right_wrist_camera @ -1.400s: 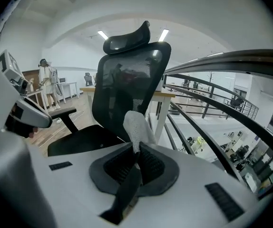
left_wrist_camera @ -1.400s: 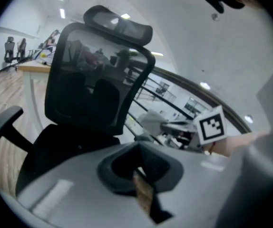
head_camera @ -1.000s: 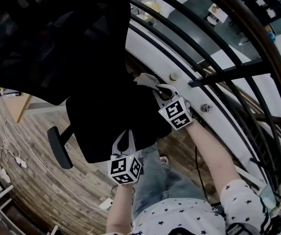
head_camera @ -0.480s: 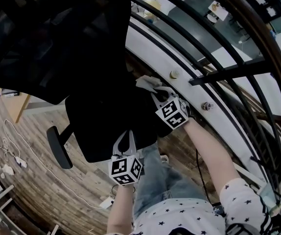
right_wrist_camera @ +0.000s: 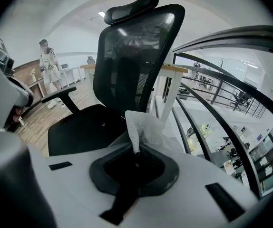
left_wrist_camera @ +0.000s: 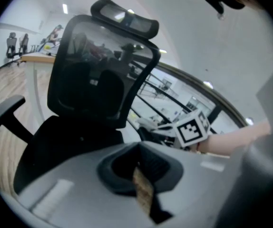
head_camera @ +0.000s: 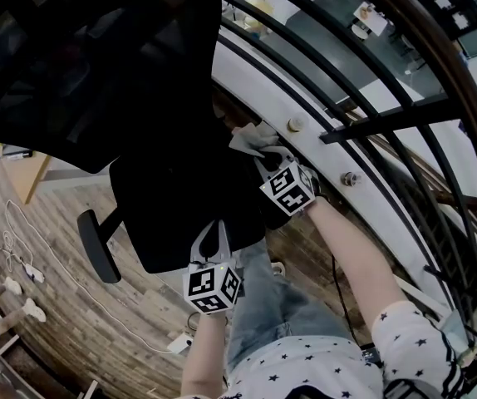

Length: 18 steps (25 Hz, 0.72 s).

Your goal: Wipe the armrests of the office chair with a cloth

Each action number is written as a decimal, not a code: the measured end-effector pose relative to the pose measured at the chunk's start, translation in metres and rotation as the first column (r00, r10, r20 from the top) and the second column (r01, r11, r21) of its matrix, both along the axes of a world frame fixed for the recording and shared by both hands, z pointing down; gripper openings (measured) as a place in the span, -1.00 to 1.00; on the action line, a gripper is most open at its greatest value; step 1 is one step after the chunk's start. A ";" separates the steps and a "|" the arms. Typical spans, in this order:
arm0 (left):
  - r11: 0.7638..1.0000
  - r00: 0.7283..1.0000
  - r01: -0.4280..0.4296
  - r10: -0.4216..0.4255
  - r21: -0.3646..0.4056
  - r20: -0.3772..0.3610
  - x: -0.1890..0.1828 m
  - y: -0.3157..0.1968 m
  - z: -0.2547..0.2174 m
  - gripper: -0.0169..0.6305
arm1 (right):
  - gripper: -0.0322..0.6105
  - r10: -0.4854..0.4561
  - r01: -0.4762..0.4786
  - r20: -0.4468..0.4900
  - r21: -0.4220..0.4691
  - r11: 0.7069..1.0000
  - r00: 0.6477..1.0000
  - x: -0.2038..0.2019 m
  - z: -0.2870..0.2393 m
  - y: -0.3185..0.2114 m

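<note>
The black mesh office chair (head_camera: 172, 198) stands below me, its left armrest (head_camera: 97, 246) sticking out over the floor. My right gripper (head_camera: 265, 150) is shut on a pale cloth (head_camera: 251, 138) at the seat's right side, where the right armrest is hidden beneath cloth and gripper. In the right gripper view the cloth (right_wrist_camera: 143, 126) rises from the shut right gripper (right_wrist_camera: 136, 152) before the chair's backrest (right_wrist_camera: 136, 56). My left gripper (head_camera: 213, 229) hovers over the seat's front edge, shut and holding nothing. The left gripper view shows the left gripper (left_wrist_camera: 139, 156) and the backrest (left_wrist_camera: 103, 75).
A curved black railing (head_camera: 363, 98) and a white ledge with bolts (head_camera: 295, 125) run close along the chair's right. A white cable (head_camera: 31, 248) lies on the wooden floor at left, near a desk corner (head_camera: 31, 181). A person (right_wrist_camera: 47, 63) stands far off.
My right gripper with the cloth has slid a little to the left, towards the chair. The left gripper has stayed put.
</note>
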<state>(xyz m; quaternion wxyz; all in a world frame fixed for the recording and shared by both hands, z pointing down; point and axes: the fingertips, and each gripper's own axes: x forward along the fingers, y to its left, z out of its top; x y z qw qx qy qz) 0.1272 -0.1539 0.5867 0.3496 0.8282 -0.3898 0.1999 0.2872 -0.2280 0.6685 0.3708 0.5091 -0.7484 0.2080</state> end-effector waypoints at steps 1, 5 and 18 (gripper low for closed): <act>1.000 1.000 0.000 0.000 0.000 -0.001 0.000 0.001 -0.001 -0.93 | -0.81 0.000 0.000 -0.002 -0.004 1.000 1.000 0.000 0.000 0.000; 1.000 1.000 0.001 -0.001 0.006 -0.007 0.003 0.005 -0.002 -0.93 | -0.81 0.007 -0.007 -0.008 -0.021 1.000 1.000 -0.001 0.002 0.000; 1.000 1.000 0.016 -0.015 0.025 -0.020 0.002 0.030 -0.008 -0.92 | -0.81 -0.011 0.011 -0.002 -0.068 0.998 1.000 -0.009 0.004 0.024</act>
